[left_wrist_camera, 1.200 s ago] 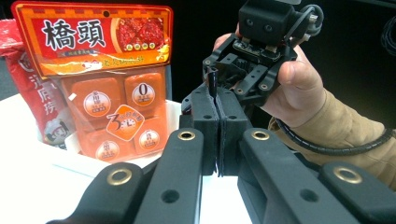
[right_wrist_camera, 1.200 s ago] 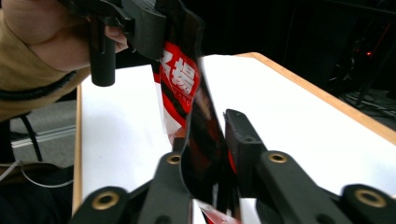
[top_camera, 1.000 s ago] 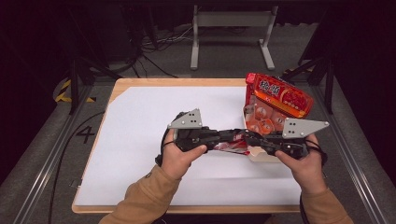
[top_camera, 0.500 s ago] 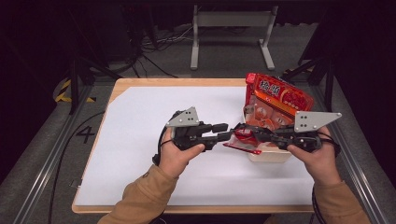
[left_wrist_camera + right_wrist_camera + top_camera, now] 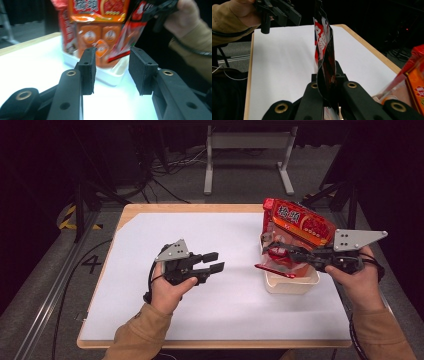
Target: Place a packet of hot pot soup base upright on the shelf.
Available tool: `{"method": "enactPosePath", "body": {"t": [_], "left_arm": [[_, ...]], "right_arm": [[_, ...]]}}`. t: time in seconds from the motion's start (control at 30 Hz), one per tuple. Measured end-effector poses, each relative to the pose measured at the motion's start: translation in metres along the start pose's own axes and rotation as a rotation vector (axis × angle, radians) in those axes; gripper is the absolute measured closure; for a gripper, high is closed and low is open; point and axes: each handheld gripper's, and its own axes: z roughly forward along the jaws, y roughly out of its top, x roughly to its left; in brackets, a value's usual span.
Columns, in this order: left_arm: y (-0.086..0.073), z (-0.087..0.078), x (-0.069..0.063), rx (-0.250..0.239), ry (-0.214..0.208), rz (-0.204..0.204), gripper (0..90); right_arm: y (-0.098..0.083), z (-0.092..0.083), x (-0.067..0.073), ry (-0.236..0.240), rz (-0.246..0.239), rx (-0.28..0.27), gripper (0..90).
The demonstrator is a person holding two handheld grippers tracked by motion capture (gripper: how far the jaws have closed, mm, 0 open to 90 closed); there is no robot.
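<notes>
On the white worktop point(image 5: 150, 270), near its right edge, sits a shallow white tray point(image 5: 292, 285), and a red and orange snack bag point(image 5: 300, 227) stands in it, leaning back toward the far right corner. Small orange packets point(image 5: 96, 40) show through the clear lower part of the bag in the left gripper view. The right claw point(image 5: 272, 251) comes in from the right edge at the tray, its jaws pressed together on a torn red strip of the bag's film point(image 5: 324, 50); in the right gripper view the strip rises edge-on and upright from between the closed jaws, and in the high view its loose red end point(image 5: 274, 270) hangs over the tray's left rim, above the worktop. The left claw point(image 5: 214, 261) is held above the middle of the worktop, well apart from the tray and pointing right toward it. Its jaws have just been opening and now stand partly apart with nothing between them; the left gripper view shows the two black pads point(image 5: 88, 71) framing the bag and tray farther off, with bare white surface beneath the gap. The person's left hand point(image 5: 172, 287) grips that claw's body from below, and the right hand point(image 5: 357, 275) holds the other beside the worktop's right edge.
</notes>
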Motion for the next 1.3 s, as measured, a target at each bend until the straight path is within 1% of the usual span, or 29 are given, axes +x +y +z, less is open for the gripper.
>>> {"method": "enactPosePath", "body": {"t": [0.07,0.13,0.23,0.3,0.37,0.43,0.47,0.53,0.57,0.6,0.67,0.7,0.8,0.83,0.97,1.0,1.07,1.2,1.3], "left_arm": [[-0.003,-0.005,0.001,0.017,0.042,0.025,57.9],[-0.005,-0.011,0.003,0.028,0.071,0.045,57.4],[-0.011,-0.019,0.007,0.029,0.090,0.034,56.2],[-0.012,-0.021,0.008,0.030,0.096,0.034,55.8],[-0.017,-0.027,0.011,0.036,0.100,0.019,55.2],[-0.020,-0.033,0.013,0.035,0.114,0.009,55.1],[-0.021,-0.034,0.015,0.038,0.118,0.013,55.0],[-0.022,-0.037,0.016,0.042,0.119,0.007,54.8],[-0.022,-0.040,0.017,0.037,0.127,-0.002,54.8],[-0.022,-0.042,0.018,0.037,0.133,0.003,54.6],[-0.022,-0.046,0.019,0.032,0.136,0.000,54.0],[-0.020,-0.051,0.020,0.031,0.151,0.010,52.2],[-0.020,-0.056,0.022,0.032,0.161,0.010,50.6],[-0.020,-0.059,0.023,0.026,0.168,0.008,50.6],[-0.020,-0.066,0.026,0.042,0.187,0.018,49.8],[-0.021,-0.067,0.026,0.044,0.187,0.010,49.7],[-0.023,-0.070,0.028,0.052,0.197,0.008,49.4],[-0.024,-0.075,0.031,0.063,0.203,-0.004,48.4],[-0.025,-0.077,0.032,0.072,0.210,-0.002,47.2]], "right_arm": [[-0.001,-0.001,-0.001,-0.002,0.003,0.003,90.0],[-0.002,-0.003,-0.004,-0.006,0.005,0.012,90.0],[-0.006,-0.007,-0.009,-0.011,0.013,0.026,90.0],[-0.006,-0.008,-0.010,-0.012,0.013,0.030,90.0],[-0.008,-0.010,-0.012,-0.005,0.017,0.040,90.0],[-0.009,-0.011,-0.013,-0.001,0.013,0.051,90.0],[-0.010,-0.012,-0.014,0.003,0.011,0.055,90.0],[-0.010,-0.012,-0.014,0.006,0.011,0.056,90.0],[-0.011,-0.013,-0.015,0.007,0.008,0.059,90.0],[-0.012,-0.013,-0.016,0.011,0.012,0.062,90.0],[-0.014,-0.014,-0.017,0.015,0.019,0.065,90.0],[-0.017,-0.015,-0.018,0.021,0.022,0.073,90.0],[-0.018,-0.014,-0.018,0.031,0.024,0.079,90.0],[-0.020,-0.014,-0.018,0.036,0.028,0.083,90.0],[-0.024,-0.015,-0.021,0.053,0.050,0.087,90.0],[-0.024,-0.015,-0.022,0.058,0.054,0.088,90.0],[-0.025,-0.015,-0.022,0.067,0.065,0.094,90.0],[-0.027,-0.014,-0.023,0.074,0.079,0.120,90.0],[-0.030,-0.013,-0.024,0.078,0.091,0.127,90.0]]}}
